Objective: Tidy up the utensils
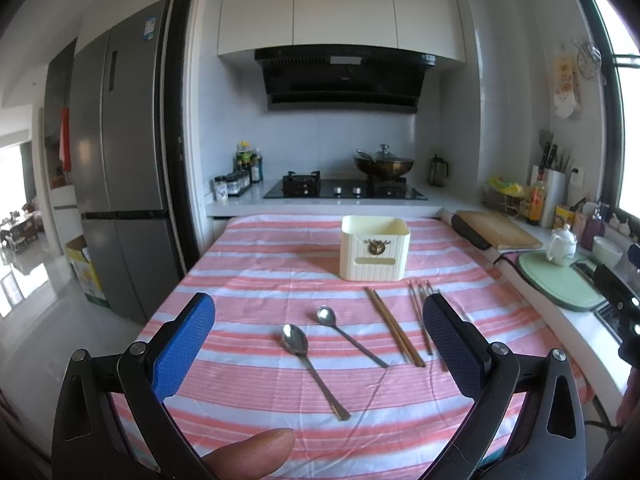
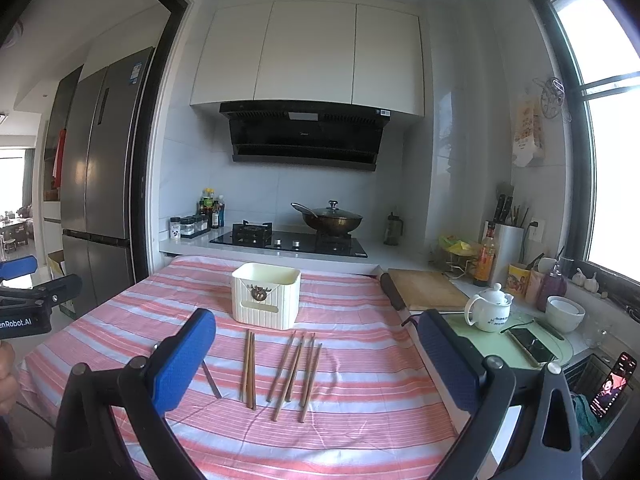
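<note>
Two steel spoons lie on the pink-and-white striped cloth [image 1: 248, 264] just ahead of the left blue-padded gripper [image 1: 318, 344], inside the gap btwn its fingers: the nearer long-handled steel spoon [image 1: 312, 368] w/ bowl pointing away, the shorter steel spoon [image 1: 348, 336] just beyond and to its right, apart from it. Left gripper's fingers are spread wide, holding nothing; a fingertip [image 1: 256, 456] shows at the bottom edge beneath it. Right blue-padded gripper [image 2: 316, 364] also spread wide, empty, hovering level above the cloth. Ahead of it, btwn its fingers, lie a tight pair of brown wooden chopsticks [image 2: 248, 372] and, just to the right, a loose spread of darker wooden chopsticks [image 2: 298, 376]. Beyond all utensils stands the cream ribbed plastic holder box [image 2: 266, 300], upright, near the cloth's far edge. Farther back: black gas hob [image 2: 288, 242] w/ a lidded wok [image 2: 332, 218].
</note>
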